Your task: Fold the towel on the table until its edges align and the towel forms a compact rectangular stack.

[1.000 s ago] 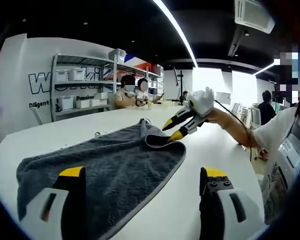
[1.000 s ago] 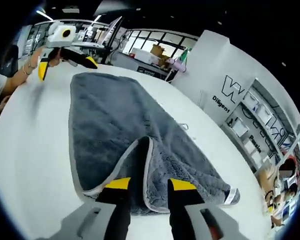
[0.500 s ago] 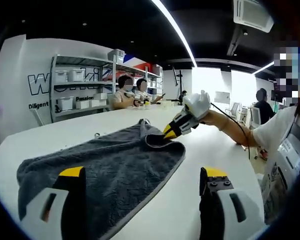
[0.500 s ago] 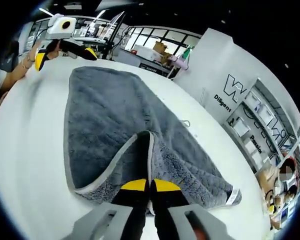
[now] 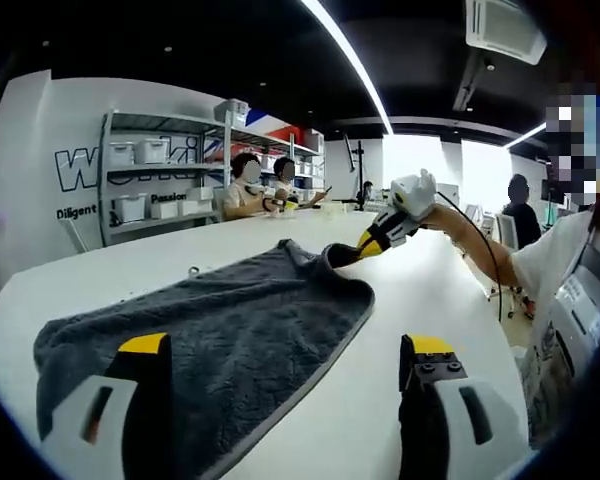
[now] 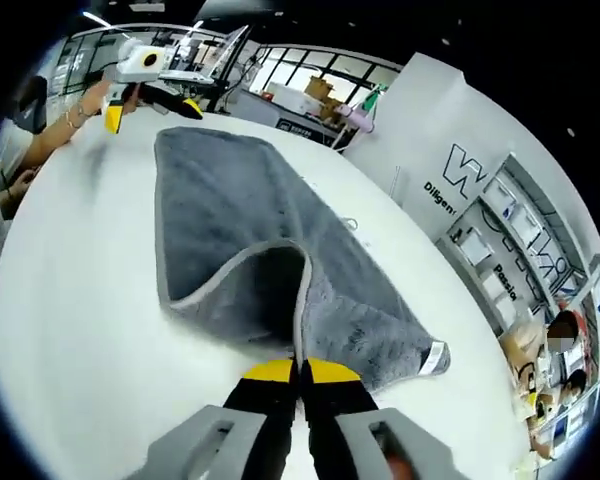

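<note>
White table; right tongs pinch lifted grey towel corner.

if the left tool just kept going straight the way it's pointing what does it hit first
Most likely the grey towel: its near end lies on the white table just ahead of the open left tool, between its jaws. Depth is hard to judge.

Bright, even indoor light from a ceiling light strip and far windows; the white table glares softly, shadows are faint, fisheye bends edges, distant background looks soft
</note>
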`<state>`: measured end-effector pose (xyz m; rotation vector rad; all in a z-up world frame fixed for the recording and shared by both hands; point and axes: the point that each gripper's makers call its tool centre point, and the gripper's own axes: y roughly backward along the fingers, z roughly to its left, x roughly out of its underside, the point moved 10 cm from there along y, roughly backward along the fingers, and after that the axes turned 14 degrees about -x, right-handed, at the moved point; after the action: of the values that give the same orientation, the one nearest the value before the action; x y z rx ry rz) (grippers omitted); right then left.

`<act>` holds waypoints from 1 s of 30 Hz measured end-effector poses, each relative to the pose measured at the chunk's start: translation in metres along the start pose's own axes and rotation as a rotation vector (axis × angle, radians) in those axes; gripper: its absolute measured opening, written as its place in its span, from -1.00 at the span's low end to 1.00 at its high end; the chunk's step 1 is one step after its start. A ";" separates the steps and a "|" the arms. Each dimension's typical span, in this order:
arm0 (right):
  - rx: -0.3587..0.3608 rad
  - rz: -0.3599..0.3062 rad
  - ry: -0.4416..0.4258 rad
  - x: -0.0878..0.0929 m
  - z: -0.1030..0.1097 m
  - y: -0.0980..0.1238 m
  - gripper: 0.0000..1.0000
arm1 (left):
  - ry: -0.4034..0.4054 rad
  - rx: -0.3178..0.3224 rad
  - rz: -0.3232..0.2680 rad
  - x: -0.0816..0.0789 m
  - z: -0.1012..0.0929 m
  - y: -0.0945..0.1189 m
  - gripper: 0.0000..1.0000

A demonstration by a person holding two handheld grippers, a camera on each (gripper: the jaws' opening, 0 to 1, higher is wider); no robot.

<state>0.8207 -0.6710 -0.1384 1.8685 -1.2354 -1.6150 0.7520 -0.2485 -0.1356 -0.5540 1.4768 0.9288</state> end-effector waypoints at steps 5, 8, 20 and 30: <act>-0.046 0.104 -0.009 0.031 0.005 0.010 -0.95 | 0.001 0.004 -0.002 0.000 0.000 0.000 0.99; -0.066 0.154 -0.029 0.049 0.004 0.019 -0.95 | 0.002 0.004 -0.002 0.000 0.000 0.000 0.99; -0.084 0.271 -0.080 0.104 -0.015 0.051 -0.95 | 0.005 0.006 -0.010 -0.001 0.000 0.001 0.95; -0.102 0.267 -0.092 0.112 -0.012 0.047 -0.91 | 0.009 -0.002 -0.002 0.001 0.002 0.000 0.94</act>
<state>0.8090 -0.7895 -0.1665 1.5105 -1.3485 -1.5993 0.7532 -0.2463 -0.1362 -0.5623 1.4835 0.9273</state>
